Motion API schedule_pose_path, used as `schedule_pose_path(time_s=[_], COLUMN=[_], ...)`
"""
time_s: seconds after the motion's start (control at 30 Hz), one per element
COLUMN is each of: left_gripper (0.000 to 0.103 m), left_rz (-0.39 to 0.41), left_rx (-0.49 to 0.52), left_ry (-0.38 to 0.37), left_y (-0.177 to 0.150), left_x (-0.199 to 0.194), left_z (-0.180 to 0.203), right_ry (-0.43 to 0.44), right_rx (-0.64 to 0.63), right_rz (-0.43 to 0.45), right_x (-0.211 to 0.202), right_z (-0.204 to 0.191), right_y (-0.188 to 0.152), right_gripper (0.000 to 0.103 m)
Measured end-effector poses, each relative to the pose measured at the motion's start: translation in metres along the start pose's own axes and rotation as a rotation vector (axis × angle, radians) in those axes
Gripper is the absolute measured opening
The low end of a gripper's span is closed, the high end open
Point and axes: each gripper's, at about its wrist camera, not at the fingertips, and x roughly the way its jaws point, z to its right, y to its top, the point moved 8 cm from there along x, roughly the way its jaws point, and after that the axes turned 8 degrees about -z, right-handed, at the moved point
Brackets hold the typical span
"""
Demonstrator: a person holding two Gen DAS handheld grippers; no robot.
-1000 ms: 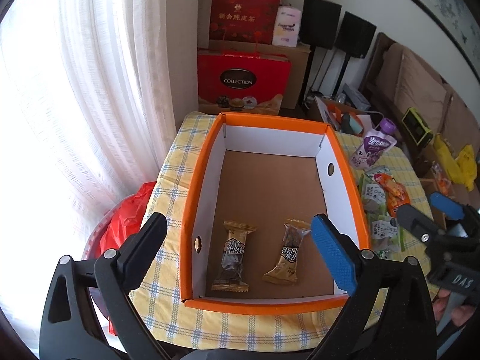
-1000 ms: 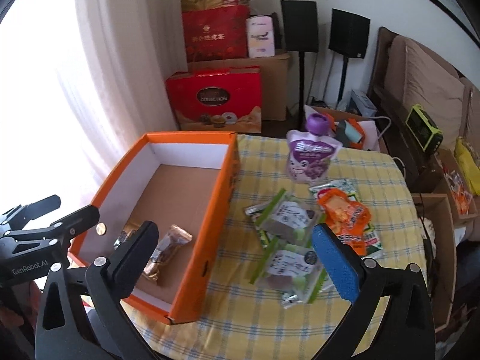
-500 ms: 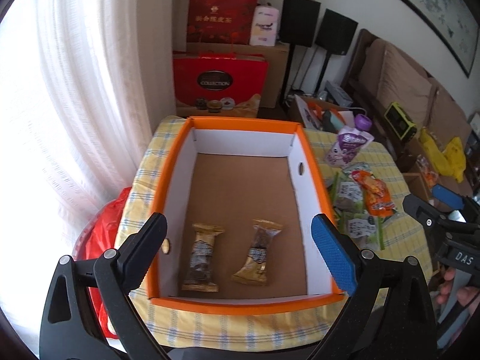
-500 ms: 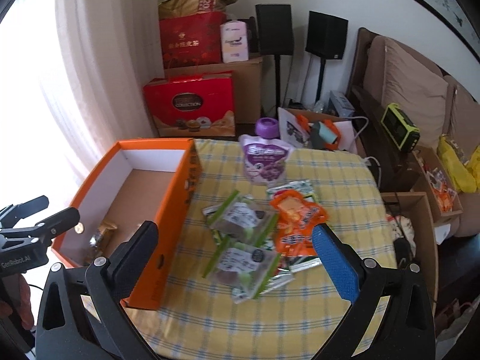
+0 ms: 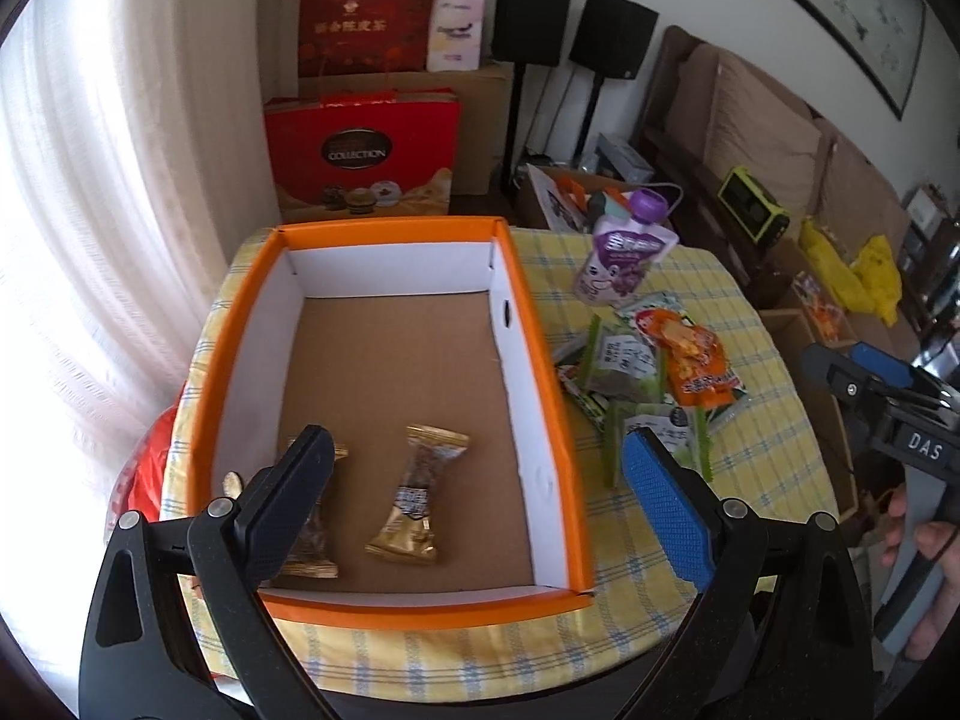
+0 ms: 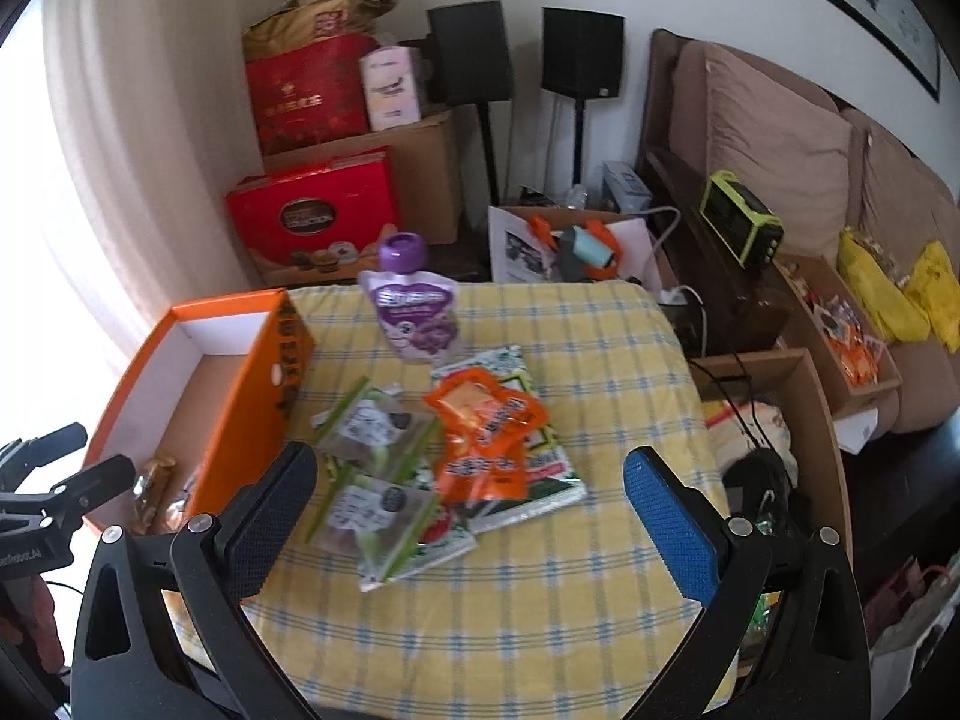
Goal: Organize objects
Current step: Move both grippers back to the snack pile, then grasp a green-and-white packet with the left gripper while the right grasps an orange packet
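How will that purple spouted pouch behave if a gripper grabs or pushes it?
The purple pouch stands upright on the yellow checked cloth with a chunky cap on top, so a push up high would probably tip it. Its body looks soft and bulging, so it would likely squash under the fingers. The glossy film may be slippery.

We see a cardboard box [image 5: 543, 396] with a glossy orange outside, smooth white inner walls and a matt brown floor. Near the lower left of the left wrist view, two candies [image 5: 420, 483] lie in shiny, crinkled gold foil wrappers. The desk wears a woven yellow checked cloth [image 6: 600, 360], matt and soft-looking. At the middle of the right wrist view we note glossy plastic snack packets [image 6: 480, 438] and a smooth purple pouch [image 6: 417, 315] with a hard plastic cap. The left gripper [image 5: 474, 480] is matt black plastic with small bright metal screws; one pad carries a rough blue dotted texture, as on the right gripper [image 6: 468, 498].
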Motion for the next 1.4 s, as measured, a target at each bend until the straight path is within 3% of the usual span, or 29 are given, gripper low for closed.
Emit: schedule_pose_path(time_s=[0.2, 0.27, 0.33, 0.43, 0.77, 0.93, 1.1, 1.27, 1.4], left_gripper=[0.097, 0.097, 0.096, 0.089, 0.086, 0.086, 0.084, 0.063, 0.063], left_rz=[-0.017, -0.020, -0.025, -0.041, -0.109, -0.149, -0.179, -0.218, -0.254], left_rx=[0.034, 0.056, 0.078, 0.089, 0.171, 0.191, 0.212, 0.218, 0.233], left_ry=[-0.037, -0.052, -0.069, -0.084, -0.110, -0.134, -0.127, -0.113, -0.086], left_y=[-0.001, -0.001, 0.001, 0.002, 0.002, 0.004, 0.004, 0.003, 0.007], left_x=[0.006, 0.008, 0.011, 0.017, 0.036, 0.046, 0.056, 0.070, 0.082], left_z=[0.023, 0.034, 0.043, 0.055, 0.098, 0.113, 0.120, 0.125, 0.129], right_ry=[0.010, 0.015, 0.028, 0.043, 0.082, 0.145, 0.157, 0.169, 0.177], right_rx=[0.027, 0.040, 0.055, 0.065, -0.038, -0.068, -0.101, -0.114, -0.108], right_rz=[-0.013, -0.021, -0.036, -0.057, -0.115, -0.172, -0.211, -0.239, -0.246], right_x=[0.007, 0.010, 0.015, 0.022, 0.042, 0.066, 0.088, 0.102, 0.106], right_z=[0.020, 0.027, 0.032, 0.038, 0.030, 0.025, 0.025, 0.023, 0.023], right_y=[-0.003, -0.005, -0.006, -0.008, 0.013, 0.025, 0.031, 0.031, 0.033], right_gripper=[0.101, 0.095, 0.081, 0.071, 0.070, 0.070, 0.060, 0.058, 0.057])
